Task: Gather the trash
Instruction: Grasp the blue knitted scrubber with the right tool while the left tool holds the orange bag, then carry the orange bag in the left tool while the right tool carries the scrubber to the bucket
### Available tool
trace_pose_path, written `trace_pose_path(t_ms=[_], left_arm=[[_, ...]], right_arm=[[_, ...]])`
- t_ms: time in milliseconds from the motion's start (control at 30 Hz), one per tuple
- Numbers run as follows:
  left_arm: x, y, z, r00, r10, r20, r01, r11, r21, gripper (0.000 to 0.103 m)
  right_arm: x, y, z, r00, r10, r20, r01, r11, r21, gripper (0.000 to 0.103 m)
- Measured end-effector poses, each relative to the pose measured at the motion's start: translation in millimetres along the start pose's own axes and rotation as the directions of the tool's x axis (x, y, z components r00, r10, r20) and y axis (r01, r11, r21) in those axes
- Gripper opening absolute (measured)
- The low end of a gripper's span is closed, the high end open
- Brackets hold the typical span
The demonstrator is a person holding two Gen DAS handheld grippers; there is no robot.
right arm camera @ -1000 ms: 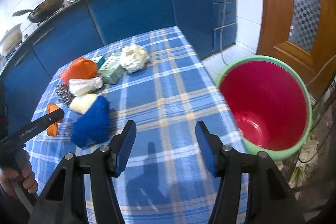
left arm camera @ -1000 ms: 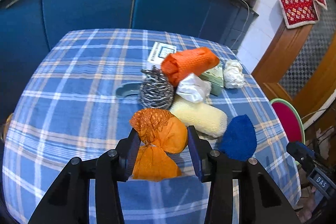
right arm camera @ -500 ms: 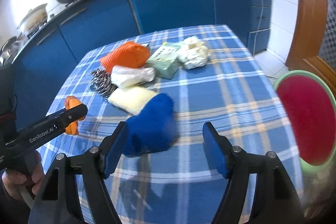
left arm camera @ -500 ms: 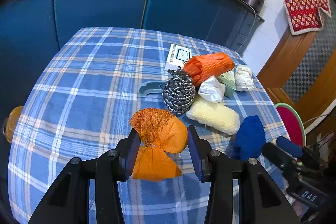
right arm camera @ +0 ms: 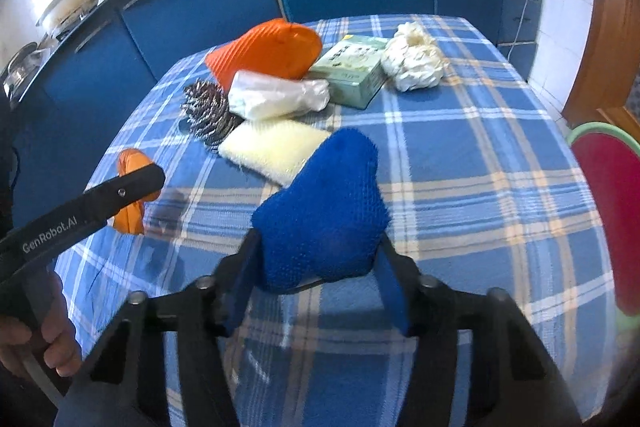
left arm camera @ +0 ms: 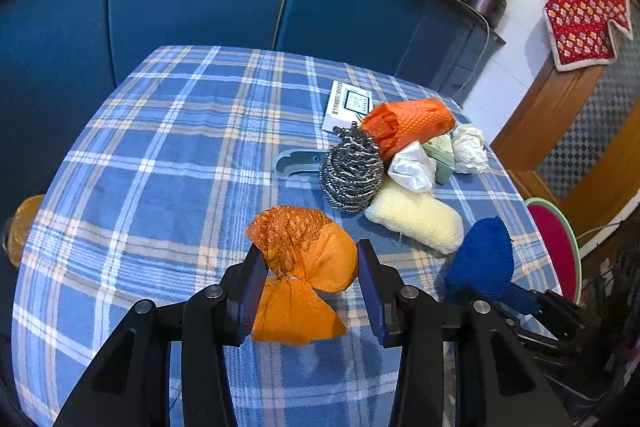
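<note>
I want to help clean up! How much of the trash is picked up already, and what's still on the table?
Nothing shows as binned yet; only part of the red bin is visible. In hand: the left gripper holds the orange bundle, and the right gripper's jaws are closing around the blue sponge. Left on the table: steel scrubber, yellow sponge, orange cloth, white bag, green box, crumpled paper.

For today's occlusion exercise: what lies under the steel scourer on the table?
A grey-blue curved piece pokes out from under the scourer's left side, flat on the checked cloth. Its other end is covered, so what it is cannot be told.
</note>
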State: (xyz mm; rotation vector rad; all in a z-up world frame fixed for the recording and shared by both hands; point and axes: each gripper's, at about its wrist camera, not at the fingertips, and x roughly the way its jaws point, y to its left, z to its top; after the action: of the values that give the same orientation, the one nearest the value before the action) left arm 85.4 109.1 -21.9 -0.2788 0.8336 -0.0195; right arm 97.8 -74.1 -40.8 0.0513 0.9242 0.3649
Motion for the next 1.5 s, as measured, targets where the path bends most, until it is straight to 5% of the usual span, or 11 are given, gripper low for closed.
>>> trace_pose_path(t_ms=[300,1500], left_arm=[[-4,-11,-1,1.0,-0.012,0.003,0.012,1.0,0.022,0.046],[-16,-111,-8,0.989,-0.138,-0.047,0.145,0.972,0.188,0.046]], right_arm=[[-9,0,-6,1.0,0.011,0.014,-0.011,1.0,-0.011,0.035],[-105,-81,-36,0.982,-0.07,0.177,0.037,0.982,0.184,0.034]])
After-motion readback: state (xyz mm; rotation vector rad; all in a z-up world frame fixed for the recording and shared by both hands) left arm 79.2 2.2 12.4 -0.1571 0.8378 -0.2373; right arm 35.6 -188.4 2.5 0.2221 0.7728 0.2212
